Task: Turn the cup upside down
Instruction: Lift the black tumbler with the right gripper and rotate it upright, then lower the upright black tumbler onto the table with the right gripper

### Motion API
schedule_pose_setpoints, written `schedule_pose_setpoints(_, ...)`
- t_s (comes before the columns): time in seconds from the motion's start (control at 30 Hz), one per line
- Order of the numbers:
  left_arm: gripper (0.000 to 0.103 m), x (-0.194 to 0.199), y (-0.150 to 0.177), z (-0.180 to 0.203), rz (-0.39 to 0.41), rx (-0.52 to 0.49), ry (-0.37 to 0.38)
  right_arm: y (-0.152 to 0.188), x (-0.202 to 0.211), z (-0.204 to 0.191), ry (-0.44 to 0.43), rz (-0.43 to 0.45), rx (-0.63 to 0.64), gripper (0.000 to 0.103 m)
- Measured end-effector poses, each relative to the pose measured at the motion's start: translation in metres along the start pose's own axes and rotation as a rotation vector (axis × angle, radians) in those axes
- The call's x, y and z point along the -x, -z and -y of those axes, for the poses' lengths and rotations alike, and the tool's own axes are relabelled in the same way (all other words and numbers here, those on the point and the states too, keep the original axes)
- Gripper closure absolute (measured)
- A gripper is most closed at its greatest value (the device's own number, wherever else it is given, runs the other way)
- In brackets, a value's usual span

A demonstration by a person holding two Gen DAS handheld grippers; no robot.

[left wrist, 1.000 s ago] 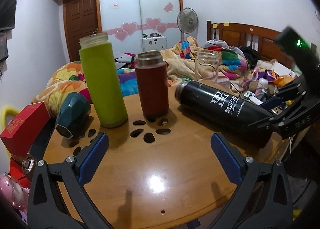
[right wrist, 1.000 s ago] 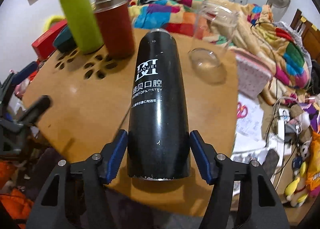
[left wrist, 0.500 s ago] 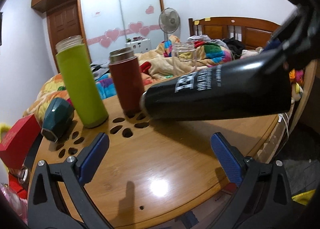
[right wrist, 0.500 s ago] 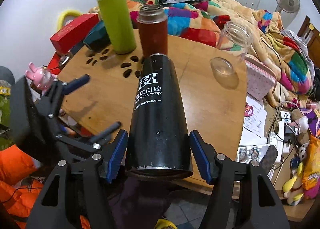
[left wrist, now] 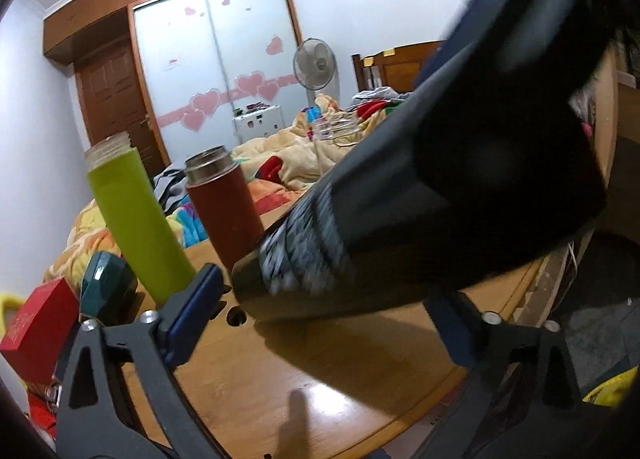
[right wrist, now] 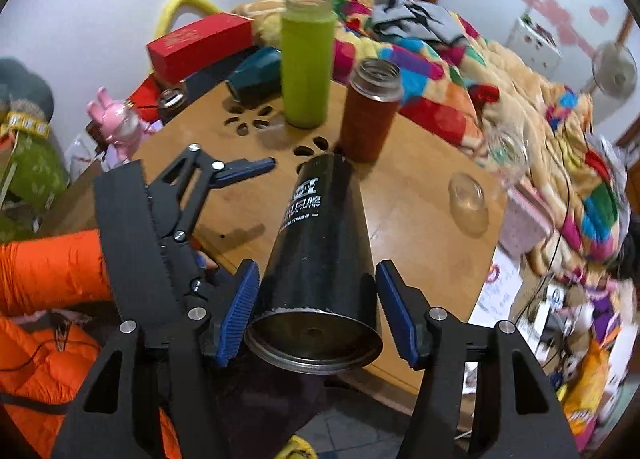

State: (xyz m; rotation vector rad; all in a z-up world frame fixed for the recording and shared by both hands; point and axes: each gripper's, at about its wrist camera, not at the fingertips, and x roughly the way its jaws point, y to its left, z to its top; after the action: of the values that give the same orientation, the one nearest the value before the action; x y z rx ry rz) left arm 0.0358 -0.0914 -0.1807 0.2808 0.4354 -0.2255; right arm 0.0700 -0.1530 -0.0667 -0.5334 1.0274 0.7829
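The right gripper (right wrist: pixel 318 317) clamps the black cup (right wrist: pixel 320 255) steeply tilted, mouth down toward the table's (right wrist: pixel 420 195) middle; the left gripper (left wrist: pixel 320 323) gapes wide, holding nothing.

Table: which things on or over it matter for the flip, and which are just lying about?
In the job:
black cup, tilted mouth-down over the table
right gripper, shut on it
left gripper, open, holding nothing

Lying about:
green bottle
red bottle
glass jar
teal cup
red box
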Motion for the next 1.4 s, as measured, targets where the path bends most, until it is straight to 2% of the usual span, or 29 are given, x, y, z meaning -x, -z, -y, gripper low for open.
schedule_pose_setpoints(0.03, 0.018, 0.002, 0.000, 0.004, 0.008, -0.014, 0.001, 0.000, 0.004, -0.002, -0.015, 0.007, 0.018, 0.053)
schedule_pose_setpoints(0.1, 0.019, 0.008, -0.001, 0.009, 0.025, -0.028, -0.019, -0.001, 0.010, -0.006, -0.063, 0.014, 0.042, 0.057)
schedule_pose_setpoints(0.27, 0.023, 0.019, -0.001, 0.014, 0.042, -0.031, -0.026, 0.003, 0.018, -0.012, -0.059, 0.025, 0.065, 0.057)
schedule_pose_setpoints(0.4, 0.028, 0.031, -0.005, 0.015, 0.053, -0.022, -0.045, 0.006, 0.027, -0.009, -0.090, 0.043, 0.018, 0.052)
schedule_pose_setpoints(0.57, 0.037, 0.046, -0.013, 0.003, 0.061, 0.021, -0.078, 0.011, 0.053, 0.001, -0.041, 0.115, -0.032, 0.050)
schedule_pose_setpoints(0.63, 0.039, 0.053, -0.017, -0.002, 0.070, 0.038, -0.096, 0.013, 0.060, 0.007, -0.019, 0.141, -0.060, 0.046)
schedule_pose_setpoints(0.73, 0.039, 0.059, -0.023, -0.017, 0.050, 0.113, -0.054, 0.016, 0.062, 0.014, 0.044, 0.167, -0.090, 0.045)
schedule_pose_setpoints(0.9, 0.039, 0.067, -0.034, -0.030, 0.008, 0.128, -0.050, 0.017, 0.048, 0.022, 0.081, 0.197, -0.143, 0.045)
schedule_pose_setpoints(1.17, 0.039, 0.054, -0.053, -0.069, -0.107, 0.187, 0.059, 0.018, 0.032, 0.021, 0.097, 0.276, -0.173, 0.045)
schedule_pose_setpoints(1.4, 0.039, 0.045, -0.053, -0.084, -0.136, 0.233, 0.094, 0.019, 0.022, 0.021, 0.097, 0.347, -0.228, 0.045)
